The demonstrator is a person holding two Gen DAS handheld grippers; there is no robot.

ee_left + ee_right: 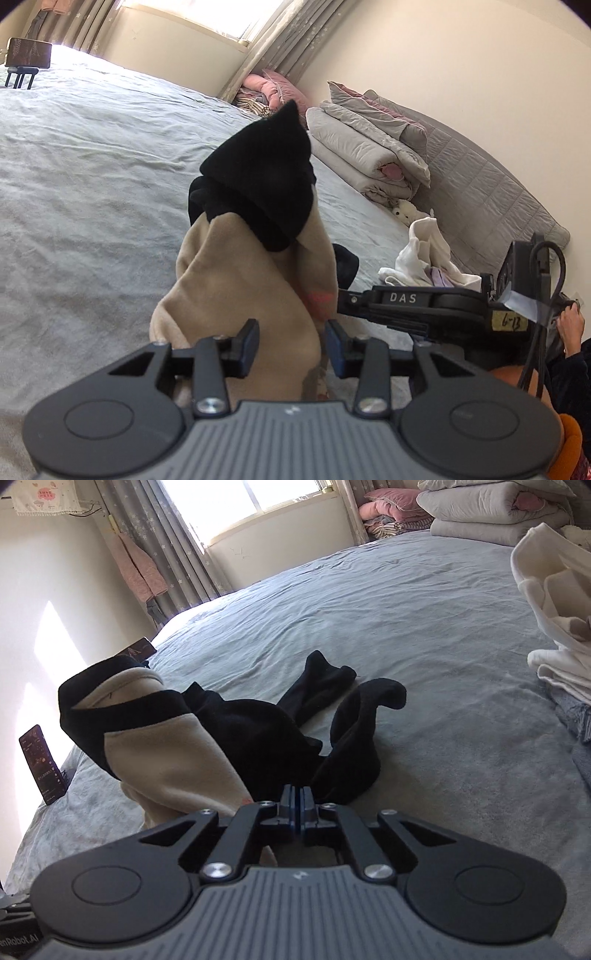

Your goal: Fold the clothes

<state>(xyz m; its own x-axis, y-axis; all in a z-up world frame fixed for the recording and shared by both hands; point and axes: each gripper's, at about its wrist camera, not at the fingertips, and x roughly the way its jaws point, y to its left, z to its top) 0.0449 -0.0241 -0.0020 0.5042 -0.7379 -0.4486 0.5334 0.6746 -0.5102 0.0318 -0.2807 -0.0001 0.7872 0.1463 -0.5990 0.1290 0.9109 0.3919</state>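
Observation:
A beige and black fleece garment stands bunched up on the grey bed sheet, its black hood-like end on top. My left gripper is open; a beige fold sits between its blue pads, with a gap at the right pad. My right gripper reaches in from the right and pinches the garment at a pink patch. In the right wrist view the garment lies ahead to the left with black sleeves trailing across the sheet, and the right gripper is shut on its near edge.
Folded quilts and pink pillows are stacked by the padded headboard. A heap of white clothes lies to the right, a plush toy behind it. Phones on stands sit on the bed. A person's hand holds the right gripper.

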